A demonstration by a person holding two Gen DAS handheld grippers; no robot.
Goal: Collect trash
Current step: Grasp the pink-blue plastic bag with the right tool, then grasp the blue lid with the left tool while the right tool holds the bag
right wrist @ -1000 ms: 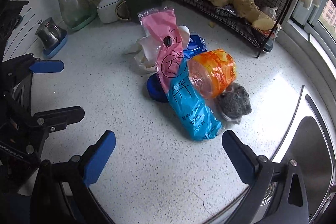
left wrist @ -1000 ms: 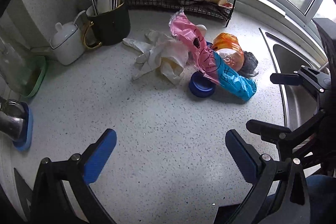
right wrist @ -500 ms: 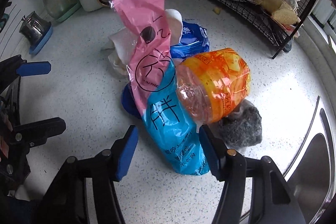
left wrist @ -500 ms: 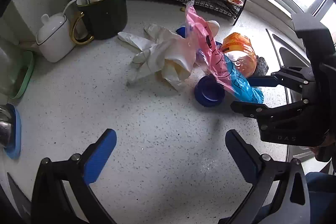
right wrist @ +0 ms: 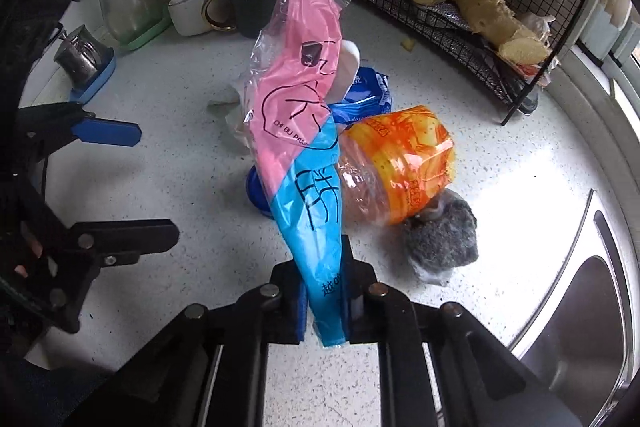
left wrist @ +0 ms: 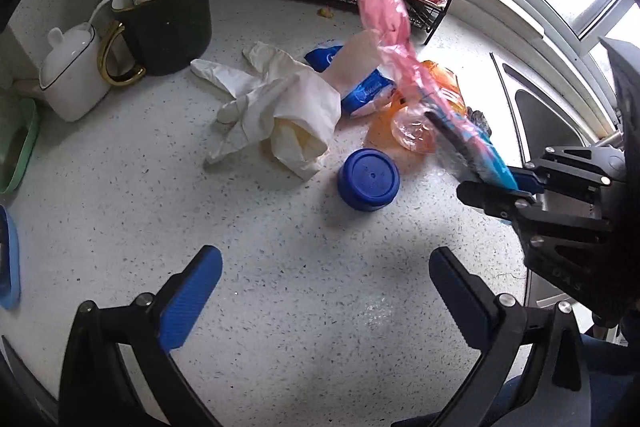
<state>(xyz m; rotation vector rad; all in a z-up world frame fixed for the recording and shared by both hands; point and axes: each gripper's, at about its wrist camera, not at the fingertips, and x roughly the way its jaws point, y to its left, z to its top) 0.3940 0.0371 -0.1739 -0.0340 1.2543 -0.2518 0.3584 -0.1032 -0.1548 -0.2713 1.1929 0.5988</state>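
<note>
My right gripper (right wrist: 324, 301) is clamped on the blue end of the pink-and-blue wrapper (right wrist: 298, 123); the pink end stands up and away, lifted clear above the pile; my worry is the film sliding out, since the pads pinch only its very tail and it's slick; a quick swing could also drag it across the orange bottle (right wrist: 396, 163) just beside it and roll that toward the sink (right wrist: 592, 291) on the right. The right gripper sits low and near, pointing far across the counter (left wrist: 280, 287); my left gripper (left wrist: 326, 291) hovers on the left, fingers spread wide and empty, aimed at the blue cap (left wrist: 368, 179) and the white glove (left wrist: 276, 103).
</note>
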